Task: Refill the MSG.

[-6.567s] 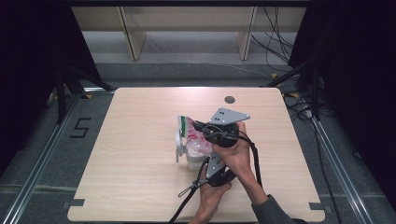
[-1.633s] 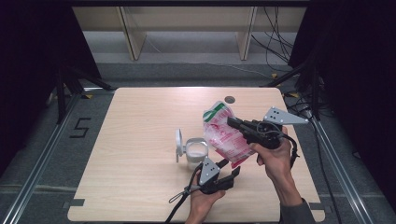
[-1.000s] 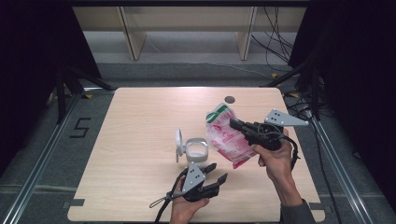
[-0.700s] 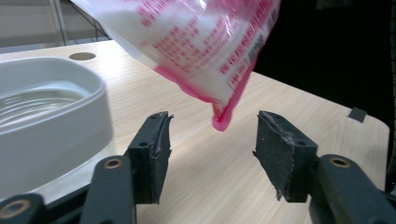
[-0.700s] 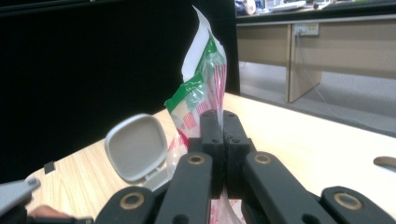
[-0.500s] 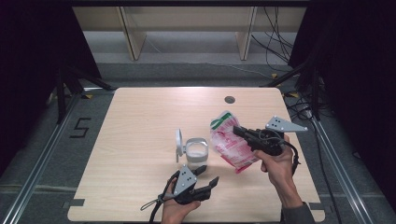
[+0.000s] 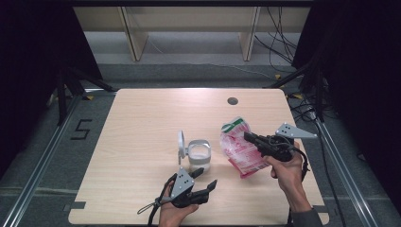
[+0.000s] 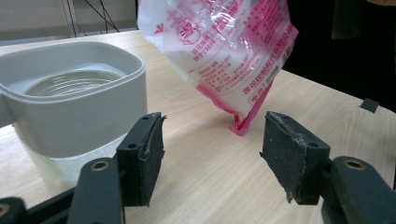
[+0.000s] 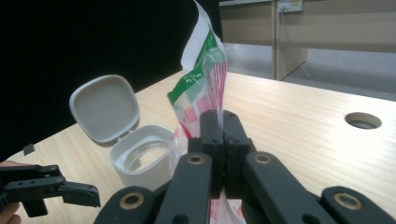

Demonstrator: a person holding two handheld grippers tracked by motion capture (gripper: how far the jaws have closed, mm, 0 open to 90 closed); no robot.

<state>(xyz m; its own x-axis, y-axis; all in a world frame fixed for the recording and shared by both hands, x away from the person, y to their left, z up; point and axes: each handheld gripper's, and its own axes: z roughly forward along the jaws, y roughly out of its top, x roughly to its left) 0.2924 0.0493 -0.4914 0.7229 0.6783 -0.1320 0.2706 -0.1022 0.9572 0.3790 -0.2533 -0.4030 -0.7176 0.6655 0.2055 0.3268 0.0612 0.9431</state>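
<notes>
A pink-and-white plastic bag [image 7: 241,149] hangs right of centre, pinched near its top by my right gripper [image 7: 250,138], which is shut on it. In the right gripper view the jaws [image 9: 223,122] clamp the bag [image 9: 203,84] below its green-striped top. The bag's [image 8: 224,46] lower corner is at or just above the tabletop. A white container [image 7: 198,153] stands at mid-table with its hinged lid [image 7: 181,144] raised. My left gripper [image 7: 206,178] lies low near the front edge, just short of the container [image 8: 70,93]. Its jaws [image 8: 212,140] have just been opening, with nothing between them.
A round cable hole [image 7: 232,100] sits in the table's far right part. Wooden shelf legs [image 7: 131,33] and cables lie beyond the far edge. A taped 5 [image 7: 81,128] marks the floor at the left.
The bag has come off the container, moved right and sunk toward the table with my right gripper. My left gripper has drawn back toward the front edge and its jaws stand wider.
</notes>
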